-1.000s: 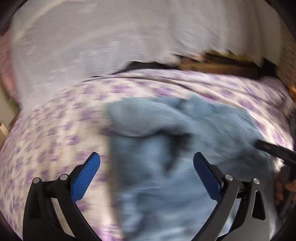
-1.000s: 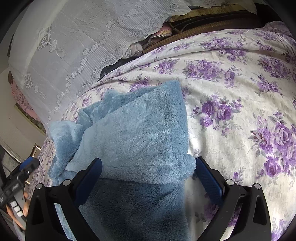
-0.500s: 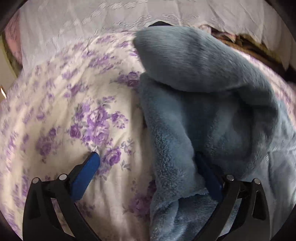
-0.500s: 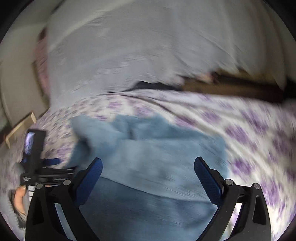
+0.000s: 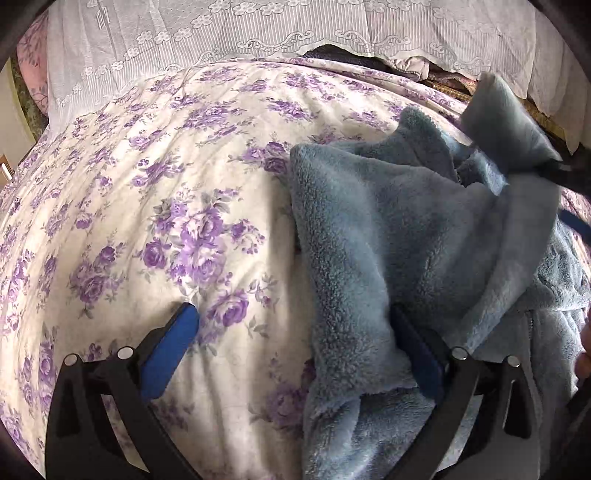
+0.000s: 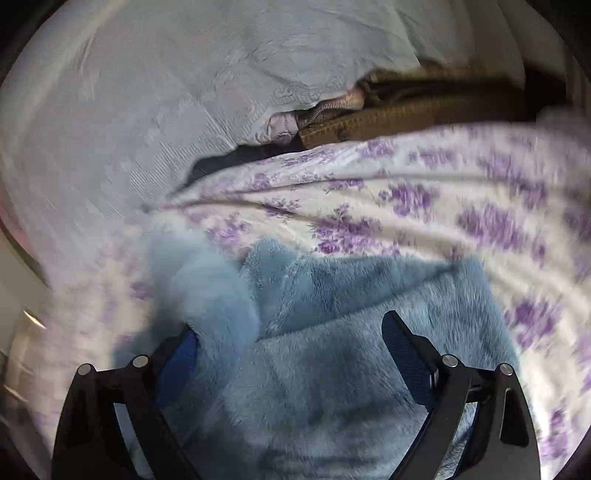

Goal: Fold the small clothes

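Note:
A fluffy light-blue garment (image 5: 388, 236) lies crumpled on a bed with a white, purple-flowered cover (image 5: 166, 184). My left gripper (image 5: 295, 347) is open low over the garment's left edge; one blue pad rests on the cover, the other is pressed into the fleece. A raised flap of the garment (image 5: 506, 122) hangs at the far right by the other gripper's dark arm. In the blurred right wrist view my right gripper (image 6: 291, 354) is open over the garment (image 6: 332, 350), fleece lying between its jaws.
A white lace cloth (image 5: 258, 33) drapes the head of the bed, also in the right wrist view (image 6: 147, 92). Dark and brown bedding (image 6: 406, 110) shows behind the cover.
The left gripper has drawn back and left, showing more of the flowered cover. A flap of the garment has risen at the right. The right view swung and dropped closer over the fleece.

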`<state>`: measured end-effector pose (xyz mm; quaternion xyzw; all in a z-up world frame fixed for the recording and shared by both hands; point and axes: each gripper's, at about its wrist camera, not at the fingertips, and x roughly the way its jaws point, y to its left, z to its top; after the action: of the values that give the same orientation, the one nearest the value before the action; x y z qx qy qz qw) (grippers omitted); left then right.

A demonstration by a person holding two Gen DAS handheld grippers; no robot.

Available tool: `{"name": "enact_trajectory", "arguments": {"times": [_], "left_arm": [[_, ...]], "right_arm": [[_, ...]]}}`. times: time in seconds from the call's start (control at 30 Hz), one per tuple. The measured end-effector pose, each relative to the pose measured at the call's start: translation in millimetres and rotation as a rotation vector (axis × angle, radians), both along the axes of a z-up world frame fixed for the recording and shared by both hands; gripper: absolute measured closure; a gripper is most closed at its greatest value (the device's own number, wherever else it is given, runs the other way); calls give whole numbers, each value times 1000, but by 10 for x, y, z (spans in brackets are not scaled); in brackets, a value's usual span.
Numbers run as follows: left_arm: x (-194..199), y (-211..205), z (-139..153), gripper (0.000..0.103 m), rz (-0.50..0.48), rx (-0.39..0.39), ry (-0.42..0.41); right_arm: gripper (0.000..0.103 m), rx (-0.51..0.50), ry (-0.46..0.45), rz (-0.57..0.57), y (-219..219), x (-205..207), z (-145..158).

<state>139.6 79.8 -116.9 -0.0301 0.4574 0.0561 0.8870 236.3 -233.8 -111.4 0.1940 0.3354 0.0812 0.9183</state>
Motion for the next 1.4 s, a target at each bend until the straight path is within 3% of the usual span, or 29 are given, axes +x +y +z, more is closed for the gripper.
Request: {"name": "enact_trajectory", "arguments": {"times": [0.17,0.23,0.3,0.4,0.47,0.6,0.7,0.77,0.8,0.9,1.0,1.1,1.17,1.4], "left_arm": [[26,-43,-9,4,-1,25,1],[51,-52,-9,4,-3,20,0],[51,-58,-8,4,-3,22,0],[56,-45,-4,4,-2,22,1],[46,-47,-3,4,-2,24,0],[52,-47,-9,4,-2,24,0],[55,-45,-11,4,-3,21,1],[36,-39,-3,4,-4,19,1],[36,-38,-1,4,-4,19,1],[35,-41,0,4,-3,18,2],[28,-43,0,4,-1,23,3],[32,-44,-4,4,-1,23,3],[33,-48,-4,4,-1,24,2],[38,-55,2,4,-1,26,0]], "right_arm": [[8,28,-70,145,113,-357,111],[8,27,-63,128,81,-429,116],[8,97,-52,106,-69,-516,100],[8,197,-16,141,-195,-574,82],[8,199,-25,161,-159,-542,139],[8,16,-36,189,229,-339,303],[8,-286,-8,185,663,-93,227],[10,-435,3,150,749,-41,97],[12,-458,9,130,685,-80,36],[12,-382,13,99,246,-436,-84],[12,-218,54,92,-240,-767,-206],[12,22,12,83,-593,-958,-92],[12,120,16,120,-647,-893,-29],[16,267,89,76,-887,-641,-244]]}}
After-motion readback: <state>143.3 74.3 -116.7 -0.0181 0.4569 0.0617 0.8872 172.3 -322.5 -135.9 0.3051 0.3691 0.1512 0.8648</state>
